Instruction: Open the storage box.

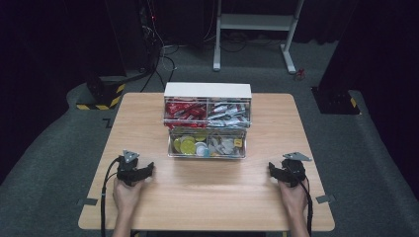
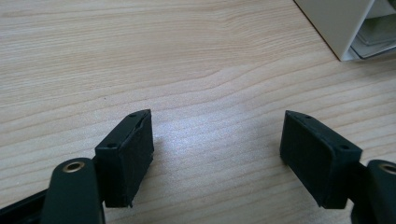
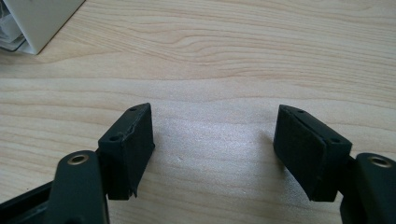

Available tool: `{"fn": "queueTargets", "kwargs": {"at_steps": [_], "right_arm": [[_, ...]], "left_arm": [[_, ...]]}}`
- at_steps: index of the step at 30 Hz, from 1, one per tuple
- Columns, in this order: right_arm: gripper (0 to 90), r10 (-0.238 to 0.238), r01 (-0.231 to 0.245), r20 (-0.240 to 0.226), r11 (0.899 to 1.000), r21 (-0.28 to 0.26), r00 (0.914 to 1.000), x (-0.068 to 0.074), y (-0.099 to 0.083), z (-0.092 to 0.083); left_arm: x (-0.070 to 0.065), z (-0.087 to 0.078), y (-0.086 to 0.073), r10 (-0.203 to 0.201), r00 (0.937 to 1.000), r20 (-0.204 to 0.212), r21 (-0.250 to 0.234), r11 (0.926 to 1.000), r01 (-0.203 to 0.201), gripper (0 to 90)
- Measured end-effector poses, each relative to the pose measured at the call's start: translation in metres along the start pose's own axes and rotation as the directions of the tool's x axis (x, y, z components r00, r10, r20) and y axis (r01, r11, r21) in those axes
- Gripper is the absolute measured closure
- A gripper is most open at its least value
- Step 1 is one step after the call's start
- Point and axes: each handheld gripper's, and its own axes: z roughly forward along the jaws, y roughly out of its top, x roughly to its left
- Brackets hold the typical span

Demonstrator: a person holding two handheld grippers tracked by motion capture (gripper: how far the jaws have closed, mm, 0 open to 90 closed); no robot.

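Observation:
A two-tier clear organiser (image 1: 207, 121) with a white top stands at the middle of the wooden table (image 1: 163, 202). Its upper bins hold red packets (image 1: 185, 110) and silver packets (image 1: 228, 112); the lower tray holds yellow-green round pieces (image 1: 188, 143) and pale small items (image 1: 223, 145). My left gripper (image 1: 149, 169) rests on the table near the front left, held by a hand, jaws wide apart and empty (image 2: 217, 140). My right gripper (image 1: 272, 169) rests at the front right, also open with nothing between its pads (image 3: 213, 135). A corner of the organiser (image 2: 341, 23) shows at the top right of the left gripper view, and at the top left (image 3: 32, 21) of the right gripper view.
Bare wood lies between the two grippers and in front of the organiser. Beyond the table are grey carpet, a white desk frame (image 1: 257, 29), black stands with yellow-striped bases (image 1: 101, 96) and loose cables. Each gripper trails a cable toward the front edge.

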Motion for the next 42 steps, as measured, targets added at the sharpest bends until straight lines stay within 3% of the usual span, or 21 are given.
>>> {"fn": "queueTargets", "kwargs": {"at_steps": [11,13,14,21,23,28,32,42], "right_arm": [[24.2,-0.017,0.017,-0.016,1.000,0.007,0.9997,0.001,0.000,0.000],[27.3,-0.016,0.016,-0.019,1.000,0.007,0.9997,0.002,0.000,0.000],[36.7,-0.017,0.017,-0.019,1.000,0.007,0.9997,0.002,0.000,-0.002],[41.6,-0.026,0.025,-0.080,1.000,-0.010,0.9964,0.009,-0.001,-0.009],[41.9,-0.023,0.020,-0.120,0.999,-0.025,0.9925,0.014,-0.001,-0.015],[45.3,-0.056,0.048,-0.157,0.997,-0.059,0.9859,0.023,0.000,-0.023],[46.4,-0.073,0.052,-0.222,0.994,-0.097,0.9723,0.031,0.006,-0.034],[47.6,-0.124,0.080,-0.285,0.983,-0.162,0.9505,0.046,0.017,-0.044]], "left_arm": [[0.000,0.000,0.000,-0.004,1.0000,0.001,-0.004,1.0000,0.004,26.1],[0.001,0.000,0.000,-0.004,1.0000,0.004,-0.005,1.0000,0.004,26.1],[0.001,0.000,0.000,-0.007,1.0000,0.005,-0.004,1.0000,0.007,26.1],[0.001,0.000,0.000,-0.006,1.0000,0.006,-0.005,1.0000,0.006,26.1],[0.001,0.000,0.000,-0.006,1.0000,0.005,-0.005,1.0000,0.006,26.1],[0.001,0.000,0.000,-0.007,1.0000,0.007,-0.005,1.0000,0.007,26.1],[0.002,0.000,0.000,-0.011,0.9999,0.009,-0.007,0.9999,0.011,26.1],[0.002,0.000,0.000,-0.012,0.9999,0.011,-0.007,0.9999,0.012,26.1]]}}
